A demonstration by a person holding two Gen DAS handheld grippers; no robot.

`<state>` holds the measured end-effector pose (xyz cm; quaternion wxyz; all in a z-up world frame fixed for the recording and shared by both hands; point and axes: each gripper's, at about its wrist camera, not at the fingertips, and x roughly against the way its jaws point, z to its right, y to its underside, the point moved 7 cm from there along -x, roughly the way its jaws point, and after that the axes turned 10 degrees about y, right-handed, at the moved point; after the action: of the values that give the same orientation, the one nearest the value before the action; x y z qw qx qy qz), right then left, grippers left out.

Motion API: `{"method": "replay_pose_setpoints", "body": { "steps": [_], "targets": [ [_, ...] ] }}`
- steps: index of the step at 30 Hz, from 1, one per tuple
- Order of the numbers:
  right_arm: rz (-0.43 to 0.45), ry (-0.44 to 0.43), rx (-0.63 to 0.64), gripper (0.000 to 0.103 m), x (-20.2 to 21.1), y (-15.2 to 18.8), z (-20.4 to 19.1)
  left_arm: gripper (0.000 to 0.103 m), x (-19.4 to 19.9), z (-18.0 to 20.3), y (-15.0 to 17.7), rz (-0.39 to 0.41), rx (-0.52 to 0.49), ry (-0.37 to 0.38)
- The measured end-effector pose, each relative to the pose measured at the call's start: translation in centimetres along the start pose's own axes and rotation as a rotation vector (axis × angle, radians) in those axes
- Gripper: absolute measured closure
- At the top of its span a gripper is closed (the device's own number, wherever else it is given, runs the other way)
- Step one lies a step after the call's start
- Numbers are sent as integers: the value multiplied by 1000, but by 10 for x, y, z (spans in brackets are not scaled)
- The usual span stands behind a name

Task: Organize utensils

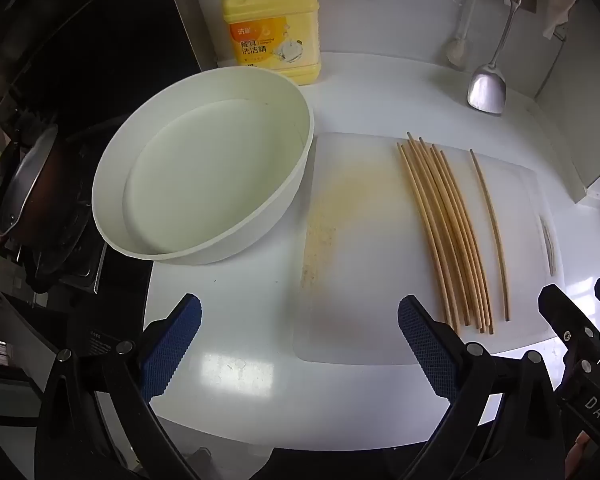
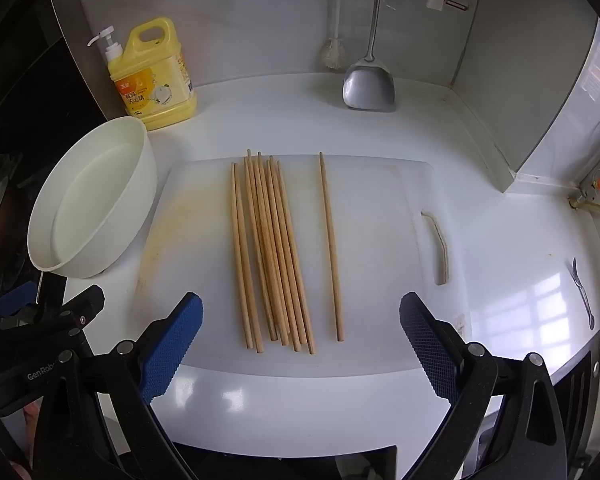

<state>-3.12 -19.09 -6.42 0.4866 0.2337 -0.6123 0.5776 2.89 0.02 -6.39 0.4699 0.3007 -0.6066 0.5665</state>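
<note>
Clearly light, stiff, smooth: chopsticks (image 2: 272,252) bundled on cutting board (image 2: 380,320); single chopstick (image 2: 330,248) just beside at 3 o'clock. Pinch mid-shaft. Left gripper (image 1: 300,344), right gripper (image 2: 300,344) spread wide, empty.

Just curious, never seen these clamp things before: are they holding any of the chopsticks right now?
No. The left gripper and right gripper are both open and empty; the chopsticks lie untouched on the cutting board.
</note>
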Motion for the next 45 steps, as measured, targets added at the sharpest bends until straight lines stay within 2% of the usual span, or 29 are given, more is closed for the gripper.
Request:
{"method": "replay_pose_setpoints", "body": {
  "steps": [45],
  "targets": [
    [10, 1, 7, 9, -1, -5, -2, 6, -2, -11, -4, 4, 11, -20]
  ]
}}
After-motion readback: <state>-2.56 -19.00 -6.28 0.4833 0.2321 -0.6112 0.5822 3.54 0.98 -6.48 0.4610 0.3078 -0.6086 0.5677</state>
